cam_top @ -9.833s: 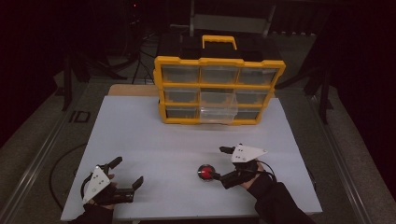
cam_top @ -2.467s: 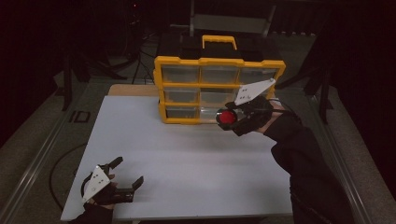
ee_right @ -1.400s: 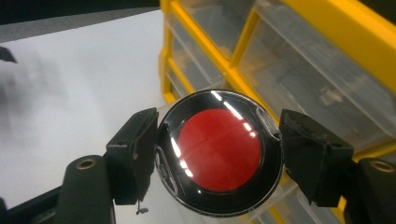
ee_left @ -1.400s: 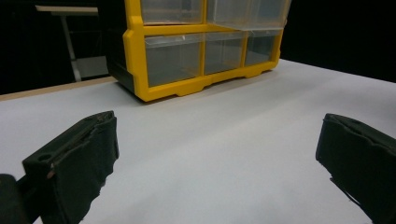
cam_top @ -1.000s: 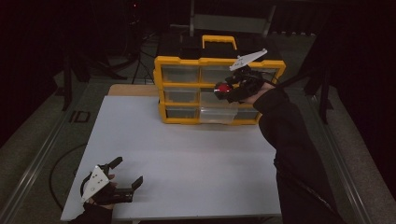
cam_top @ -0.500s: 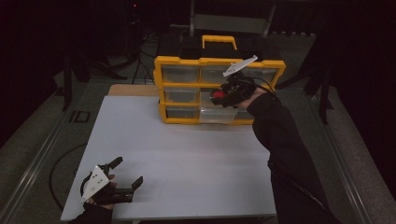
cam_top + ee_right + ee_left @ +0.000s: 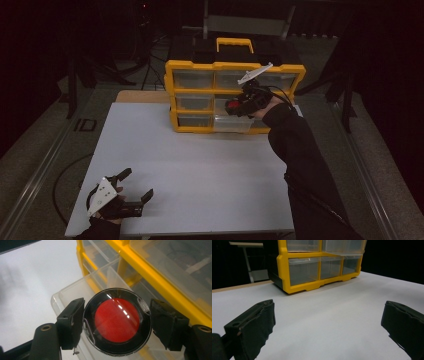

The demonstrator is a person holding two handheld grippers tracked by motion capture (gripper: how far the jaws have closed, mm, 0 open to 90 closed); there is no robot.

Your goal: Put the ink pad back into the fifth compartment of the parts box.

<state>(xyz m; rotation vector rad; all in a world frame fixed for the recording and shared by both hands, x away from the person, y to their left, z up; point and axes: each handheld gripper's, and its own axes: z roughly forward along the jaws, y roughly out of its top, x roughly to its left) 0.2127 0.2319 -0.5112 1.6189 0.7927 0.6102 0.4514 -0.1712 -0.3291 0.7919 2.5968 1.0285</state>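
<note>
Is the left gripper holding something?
No, the left gripper has its jaws wide apart, with bare white table between them.

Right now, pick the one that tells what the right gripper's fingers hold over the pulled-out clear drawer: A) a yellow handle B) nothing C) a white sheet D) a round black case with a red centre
D: in the right gripper view the right gripper clamps the round black case with its red centre, above the open drawer.

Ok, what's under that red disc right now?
Under the red disc, held in the right gripper, sits a pulled-out clear drawer of the yellow organizer. The disc hides most of the drawer's floor.
</note>
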